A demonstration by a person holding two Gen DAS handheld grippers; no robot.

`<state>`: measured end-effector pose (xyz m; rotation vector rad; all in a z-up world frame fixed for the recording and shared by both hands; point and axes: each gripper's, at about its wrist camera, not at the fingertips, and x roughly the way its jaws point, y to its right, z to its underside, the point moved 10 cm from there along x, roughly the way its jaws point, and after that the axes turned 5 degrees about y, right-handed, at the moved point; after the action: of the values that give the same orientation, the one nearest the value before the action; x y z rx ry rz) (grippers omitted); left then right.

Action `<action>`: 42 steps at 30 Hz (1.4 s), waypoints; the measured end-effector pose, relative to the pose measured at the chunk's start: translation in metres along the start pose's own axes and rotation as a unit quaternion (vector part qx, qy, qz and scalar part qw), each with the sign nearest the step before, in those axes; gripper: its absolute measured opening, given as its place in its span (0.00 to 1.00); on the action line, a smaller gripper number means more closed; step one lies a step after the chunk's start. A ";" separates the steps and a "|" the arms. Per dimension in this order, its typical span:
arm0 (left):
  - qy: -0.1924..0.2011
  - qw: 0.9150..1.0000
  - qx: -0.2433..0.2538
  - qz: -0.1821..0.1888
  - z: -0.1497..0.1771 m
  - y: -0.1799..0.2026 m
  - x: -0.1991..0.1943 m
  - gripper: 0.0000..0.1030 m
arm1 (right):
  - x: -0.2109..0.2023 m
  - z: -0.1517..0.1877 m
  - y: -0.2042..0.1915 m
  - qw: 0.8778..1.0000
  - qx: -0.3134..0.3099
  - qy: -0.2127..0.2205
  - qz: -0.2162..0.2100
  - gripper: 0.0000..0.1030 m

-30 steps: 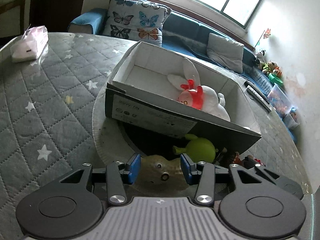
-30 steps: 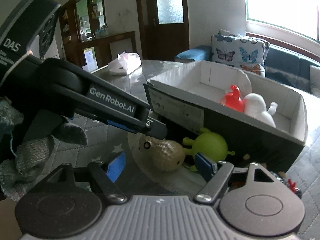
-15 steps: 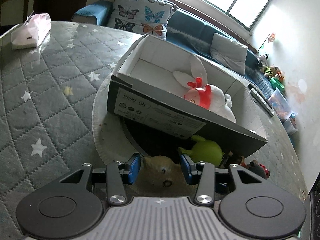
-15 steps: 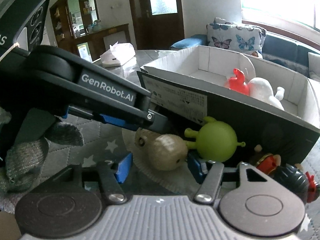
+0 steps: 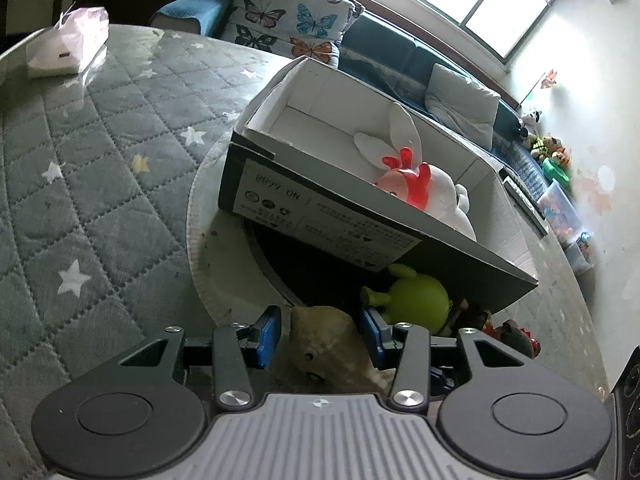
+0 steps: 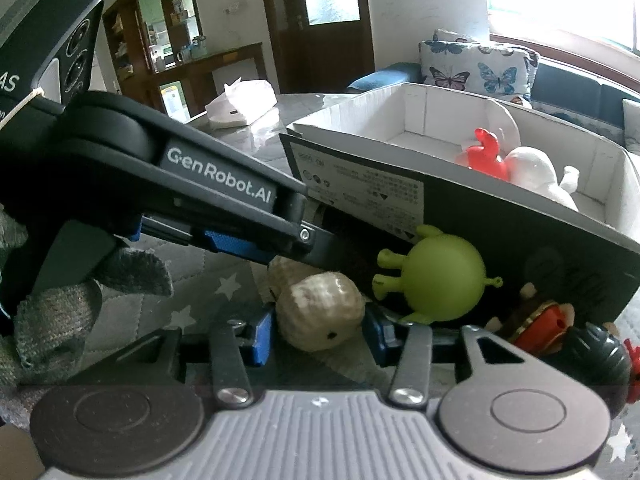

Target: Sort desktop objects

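One cardboard box [image 5: 332, 216]. One white plush rabbit [image 5: 436, 196] inside it. One peanut-shaped plush toy [image 6: 320, 312]. One green alien toy [image 6: 440, 280]. Small figurines by box corner: at least two [image 6: 540, 320], exact count unclear. One tissue pack [image 5: 66, 46]. One butterfly-print cushion [image 5: 292, 24]. Two grippers: left gripper [image 5: 320, 334], right gripper [image 6: 318, 334].
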<state>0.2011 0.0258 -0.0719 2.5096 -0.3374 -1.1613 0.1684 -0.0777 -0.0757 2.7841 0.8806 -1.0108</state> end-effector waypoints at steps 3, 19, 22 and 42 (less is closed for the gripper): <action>0.000 1.000 -0.005 0.000 0.001 0.000 -0.001 0.45 | 0.000 -0.001 -0.001 1.000 -0.004 0.002 0.001 0.46; 0.018 1.000 0.006 0.008 -0.005 0.021 -0.017 0.42 | -0.015 -0.008 -0.003 1.000 -0.005 0.018 -0.001 0.44; 0.028 0.999 0.015 0.012 -0.012 0.031 -0.022 0.41 | -0.024 -0.015 0.000 1.000 -0.007 0.029 0.002 0.44; 0.065 0.994 0.077 0.049 -0.084 0.117 0.004 0.40 | -0.052 -0.084 0.086 0.993 0.017 0.101 0.063 0.44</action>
<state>0.2610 -0.0641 0.0240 2.6507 -0.5277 -0.9617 0.2299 -0.1556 0.0098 2.9669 0.6999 -0.7426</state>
